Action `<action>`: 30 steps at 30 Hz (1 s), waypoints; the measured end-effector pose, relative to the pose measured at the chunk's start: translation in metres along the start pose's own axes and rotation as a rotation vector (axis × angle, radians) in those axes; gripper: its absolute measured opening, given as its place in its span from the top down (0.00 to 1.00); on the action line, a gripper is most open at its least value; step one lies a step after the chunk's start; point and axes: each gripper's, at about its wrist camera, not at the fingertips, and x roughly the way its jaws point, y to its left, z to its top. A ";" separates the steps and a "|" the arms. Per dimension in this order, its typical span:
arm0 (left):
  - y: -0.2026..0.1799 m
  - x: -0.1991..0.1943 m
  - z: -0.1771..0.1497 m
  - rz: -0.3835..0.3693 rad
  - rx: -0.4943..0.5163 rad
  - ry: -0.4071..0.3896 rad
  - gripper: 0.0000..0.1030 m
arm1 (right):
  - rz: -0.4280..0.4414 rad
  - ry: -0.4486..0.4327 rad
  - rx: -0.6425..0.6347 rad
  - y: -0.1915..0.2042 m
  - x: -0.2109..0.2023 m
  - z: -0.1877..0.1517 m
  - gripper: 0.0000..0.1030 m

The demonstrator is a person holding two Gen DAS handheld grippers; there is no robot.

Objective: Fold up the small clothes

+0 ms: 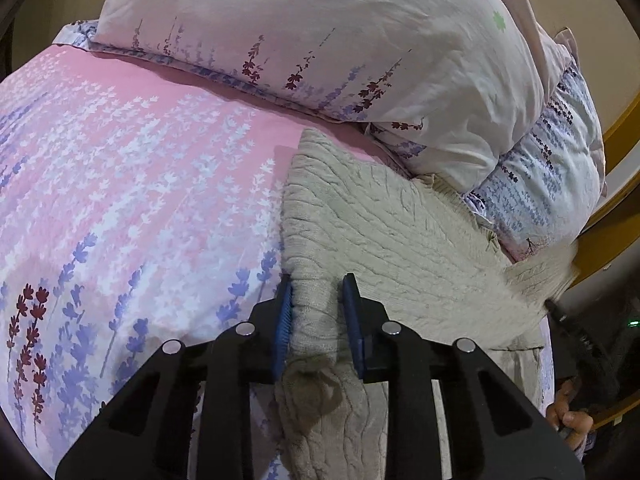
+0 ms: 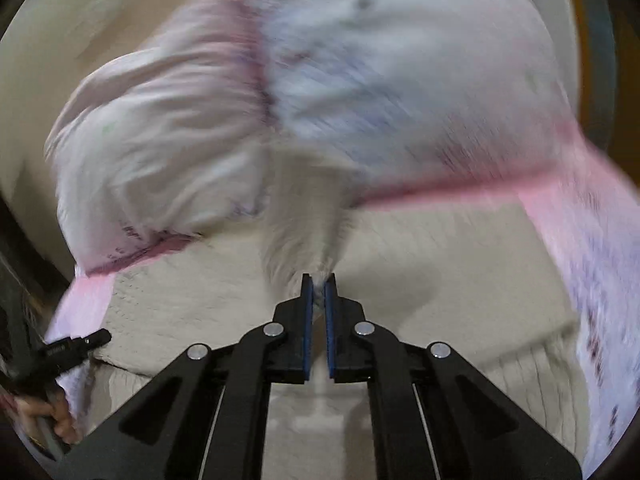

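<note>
A cream cable-knit sweater (image 1: 384,216) lies on a pink floral bedsheet (image 1: 120,168). My left gripper (image 1: 317,292) is shut on a bunched fold of the sweater's left edge. In the right wrist view, which is motion-blurred, my right gripper (image 2: 319,284) is shut on a lifted piece of the same sweater (image 2: 420,280), pulled up into a peak above the flat part. The right gripper's tip also shows in the left wrist view (image 1: 560,312) at the sweater's right corner.
Two lavender-print pillows (image 1: 340,40) are stacked at the head of the bed, close behind the sweater. A yellow wooden frame (image 1: 624,128) runs along the right side. The person's hand (image 1: 568,416) holds the right gripper's handle.
</note>
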 end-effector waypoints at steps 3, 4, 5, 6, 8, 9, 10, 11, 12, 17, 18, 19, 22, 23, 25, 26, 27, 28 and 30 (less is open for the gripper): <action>0.002 -0.001 0.001 -0.011 -0.021 0.006 0.75 | 0.079 0.113 0.151 -0.039 0.016 -0.005 0.84; 0.003 -0.001 0.002 -0.019 -0.032 0.007 0.74 | 0.116 0.133 0.208 -0.049 0.018 -0.006 0.76; 0.005 -0.001 0.002 -0.028 -0.050 0.009 0.72 | 0.135 0.139 0.239 -0.053 0.017 -0.008 0.68; 0.006 0.000 0.003 -0.039 -0.061 0.010 0.70 | 0.165 0.140 0.284 -0.060 0.017 -0.009 0.61; 0.006 0.000 0.005 -0.060 -0.083 0.013 0.66 | 0.180 0.133 0.332 -0.069 0.016 -0.008 0.60; 0.005 0.001 0.006 -0.058 -0.083 0.017 0.66 | 0.173 0.129 0.348 -0.074 0.016 -0.006 0.60; 0.004 0.002 0.006 -0.055 -0.080 0.018 0.66 | 0.163 0.123 0.358 -0.078 0.016 -0.004 0.61; 0.003 0.003 0.007 -0.052 -0.079 0.018 0.66 | 0.151 0.116 0.367 -0.082 0.017 -0.002 0.61; 0.002 0.004 0.008 -0.053 -0.082 0.019 0.66 | 0.145 0.113 0.377 -0.085 0.017 -0.001 0.63; -0.003 0.008 0.010 -0.042 -0.069 0.009 0.70 | 0.109 0.138 0.390 -0.098 0.028 0.003 0.91; -0.005 0.009 0.009 -0.029 -0.051 0.007 0.76 | 0.117 0.142 0.376 -0.097 0.028 0.002 0.93; -0.006 0.009 0.009 -0.024 -0.035 0.002 0.90 | 0.124 0.127 0.366 -0.096 0.025 0.002 0.93; -0.003 0.008 0.009 -0.030 -0.030 -0.005 0.91 | 0.125 0.062 0.318 -0.090 0.008 0.002 0.93; -0.001 0.009 0.009 -0.027 -0.036 -0.005 0.92 | 0.122 0.057 0.315 -0.090 0.005 0.001 0.93; 0.002 0.010 0.008 -0.018 -0.046 -0.007 0.92 | 0.100 0.082 0.315 -0.093 0.007 -0.003 0.93; 0.003 0.011 0.007 -0.019 -0.051 -0.009 0.92 | 0.084 0.098 0.312 -0.094 0.011 -0.005 0.93; 0.003 0.011 0.007 -0.018 -0.050 -0.011 0.92 | 0.060 0.121 0.311 -0.095 0.017 -0.008 0.93; 0.003 0.011 0.006 -0.015 -0.049 -0.014 0.92 | 0.057 0.123 0.310 -0.096 0.018 -0.011 0.93; 0.000 0.011 0.006 -0.001 -0.029 -0.014 0.91 | 0.023 0.125 0.273 -0.090 0.019 -0.010 0.93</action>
